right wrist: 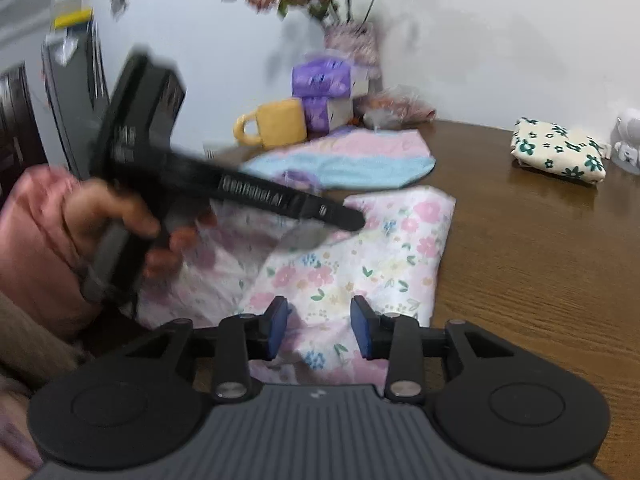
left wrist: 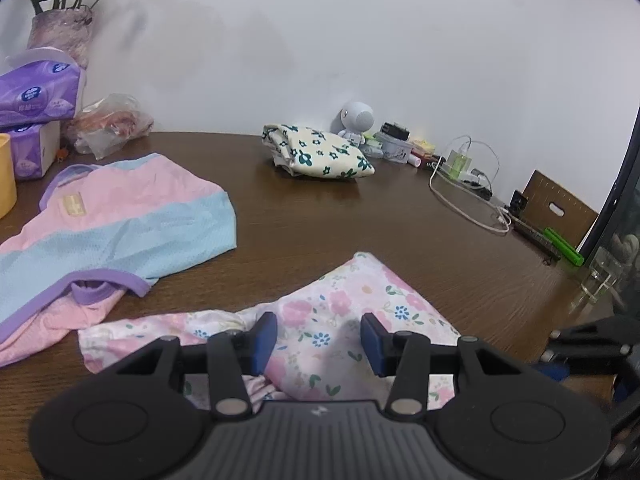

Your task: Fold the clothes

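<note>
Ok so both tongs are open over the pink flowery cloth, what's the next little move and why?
Probably lower the left tongs and close them on the floral garment edge just beneath. Both the left and the right tongs are open and hold nothing, and the cloth lies crumpled, only partly folded, on the table, so a fold needs a grip first.

The left gripper (left wrist: 319, 342) hangs over the near edge of a brown wooden table (left wrist: 360, 216), its blue pads (left wrist: 266, 340) spread apart above a pink floral garment (left wrist: 344, 312). Nothing sits between the pads. A pink, blue and purple shirt (left wrist: 120, 216) lies crumpled to the left. A folded cream cloth with green flowers (left wrist: 320, 152) rests far off, beside a small white figure (left wrist: 356, 118). Purple tissue packs (left wrist: 38, 92) stand at far left.
</note>
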